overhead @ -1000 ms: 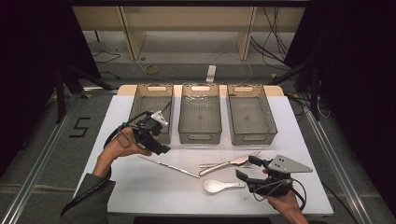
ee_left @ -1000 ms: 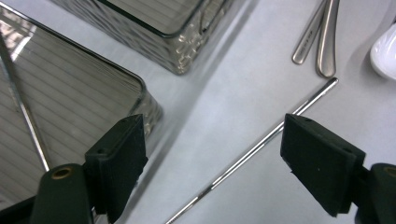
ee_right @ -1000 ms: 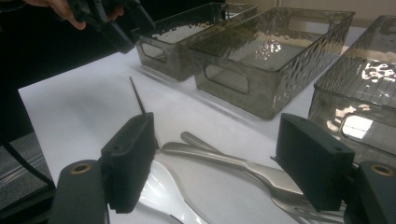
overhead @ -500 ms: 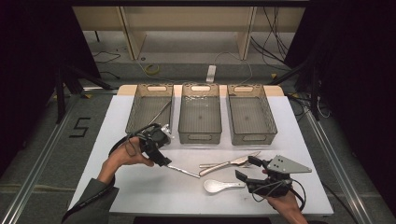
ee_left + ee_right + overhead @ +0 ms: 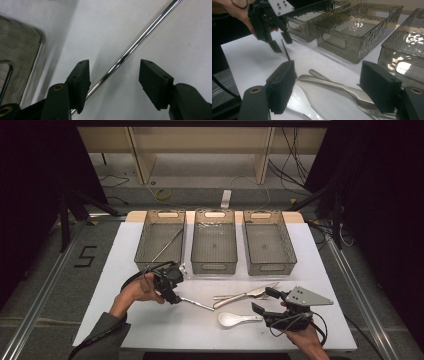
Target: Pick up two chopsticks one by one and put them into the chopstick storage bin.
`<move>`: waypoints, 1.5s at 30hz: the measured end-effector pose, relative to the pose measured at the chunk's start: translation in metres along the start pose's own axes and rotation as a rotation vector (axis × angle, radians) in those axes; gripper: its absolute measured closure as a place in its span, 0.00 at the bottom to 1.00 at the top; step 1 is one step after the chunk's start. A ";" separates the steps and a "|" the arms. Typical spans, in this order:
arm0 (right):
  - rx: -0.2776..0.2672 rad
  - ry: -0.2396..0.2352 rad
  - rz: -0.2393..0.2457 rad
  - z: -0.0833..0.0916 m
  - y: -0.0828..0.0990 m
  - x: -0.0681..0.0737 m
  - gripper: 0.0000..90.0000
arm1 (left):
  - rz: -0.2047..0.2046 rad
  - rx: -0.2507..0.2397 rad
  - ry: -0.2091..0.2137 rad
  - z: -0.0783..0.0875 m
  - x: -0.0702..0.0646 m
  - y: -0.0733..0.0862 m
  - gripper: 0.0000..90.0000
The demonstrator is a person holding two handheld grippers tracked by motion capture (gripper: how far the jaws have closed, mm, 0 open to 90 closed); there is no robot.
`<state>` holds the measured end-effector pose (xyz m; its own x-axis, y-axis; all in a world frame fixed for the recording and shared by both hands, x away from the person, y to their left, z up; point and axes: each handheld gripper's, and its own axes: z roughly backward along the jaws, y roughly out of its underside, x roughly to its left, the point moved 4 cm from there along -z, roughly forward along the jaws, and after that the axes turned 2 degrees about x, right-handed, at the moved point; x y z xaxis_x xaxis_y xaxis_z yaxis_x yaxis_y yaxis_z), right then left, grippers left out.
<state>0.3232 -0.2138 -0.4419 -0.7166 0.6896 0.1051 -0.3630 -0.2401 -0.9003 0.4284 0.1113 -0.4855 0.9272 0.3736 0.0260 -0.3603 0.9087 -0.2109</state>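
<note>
A thin shiny metal rod (image 5: 197,304) lies on the white table (image 5: 310,270), running right from my left gripper (image 5: 172,297). In the left gripper view the rod (image 5: 135,45) passes between the two pads, closer to the left one, with a gap on each side. The jaws have just been closing around it and do not press on it. My right gripper (image 5: 263,301) stands open at the front right, above a white spoon (image 5: 232,319) and metal cutlery (image 5: 245,295). From the right gripper view, the left gripper (image 5: 282,42) hangs over the rod (image 5: 285,52).
Three clear bins stand side by side at the back: the left bin (image 5: 145,255) holds another thin rod (image 5: 167,245), the middle bin (image 5: 214,266) and right bin (image 5: 287,255) look bare. A bin corner (image 5: 15,50) sits close beside the left jaws.
The left hand has come down and to the right from beside the left bin onto the rod, and its jaws have narrowed. The right gripper has stayed put.
</note>
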 end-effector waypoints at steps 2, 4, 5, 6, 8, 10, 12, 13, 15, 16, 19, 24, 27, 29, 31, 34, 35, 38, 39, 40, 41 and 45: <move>0.002 0.000 -0.001 0.000 0.000 -0.001 0.33 | -0.002 0.005 0.007 -0.003 -0.001 0.000 0.50; 0.002 0.002 0.000 0.000 0.000 -0.001 0.33 | -0.008 0.009 0.011 -0.005 -0.001 0.001 0.52; 0.002 0.002 -0.001 0.000 0.000 -0.001 0.33 | -0.008 0.010 0.015 -0.007 -0.001 0.001 0.53; 0.003 0.002 -0.001 0.000 0.000 -0.001 0.33 | -0.015 0.017 0.015 -0.008 -0.001 0.002 0.54; 0.004 0.003 0.002 -0.001 0.001 -0.001 0.33 | -0.026 0.026 0.022 -0.010 -0.002 0.002 0.56; 0.003 0.001 0.001 -0.001 0.000 0.000 0.33 | -0.025 0.023 0.027 -0.013 -0.003 0.001 0.59; 0.002 -0.002 0.000 -0.001 0.000 0.000 0.33 | -0.031 0.034 0.023 -0.014 -0.003 0.001 0.60; 0.002 -0.002 0.000 -0.001 0.000 0.000 0.33 | -0.031 0.037 0.023 -0.014 -0.003 0.001 0.61; 0.003 -0.001 0.001 -0.001 0.000 0.000 0.33 | -0.031 0.034 0.027 -0.014 -0.003 0.002 0.63; 0.003 -0.002 0.002 -0.001 0.000 0.000 0.33 | -0.029 0.036 0.030 -0.014 -0.003 0.002 0.64; 0.004 -0.003 0.001 -0.001 0.001 0.000 0.33 | -0.037 0.046 0.035 -0.013 -0.004 0.003 0.68; 0.006 -0.006 0.002 -0.001 0.001 0.000 0.33 | -0.056 0.059 0.037 -0.012 -0.006 0.006 0.73; 0.007 -0.005 -0.001 -0.001 0.001 0.000 0.33 | -0.066 0.054 0.046 -0.012 -0.006 0.008 0.74; 0.010 -0.009 -0.003 -0.001 0.001 -0.001 0.33 | -0.074 0.060 0.041 -0.012 -0.007 0.008 0.76; 0.012 -0.009 -0.002 -0.002 0.001 -0.001 0.33 | -0.084 0.066 0.040 -0.012 -0.008 0.008 0.77; 0.013 -0.010 -0.002 -0.002 0.001 0.000 0.33 | -0.089 0.070 0.047 -0.011 -0.009 0.010 0.79; 0.012 -0.010 -0.002 -0.002 0.001 0.000 0.33 | -0.094 0.078 0.050 -0.011 -0.009 0.011 0.80; 0.010 -0.010 -0.004 -0.002 0.001 -0.001 0.33 | -0.099 0.080 0.053 -0.011 -0.010 0.012 0.83; 0.010 -0.010 -0.004 -0.002 0.001 -0.001 0.33 | -0.101 0.079 0.054 -0.011 -0.010 0.012 0.83; 0.010 -0.010 -0.004 -0.002 0.001 -0.001 0.33 | -0.103 0.079 0.053 -0.011 -0.011 0.012 0.83; 0.010 -0.010 -0.004 -0.002 0.001 -0.001 0.33 | -0.106 0.078 0.052 -0.011 -0.011 0.013 0.83; 0.011 -0.008 -0.004 -0.002 0.001 -0.001 0.33 | -0.116 0.087 0.074 -0.010 -0.013 0.016 0.90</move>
<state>0.3242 -0.2135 -0.4435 -0.7202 0.6847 0.1118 -0.3719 -0.2450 -0.8953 0.4114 0.1186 -0.4992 0.9671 0.2531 -0.0272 -0.2545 0.9589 -0.1252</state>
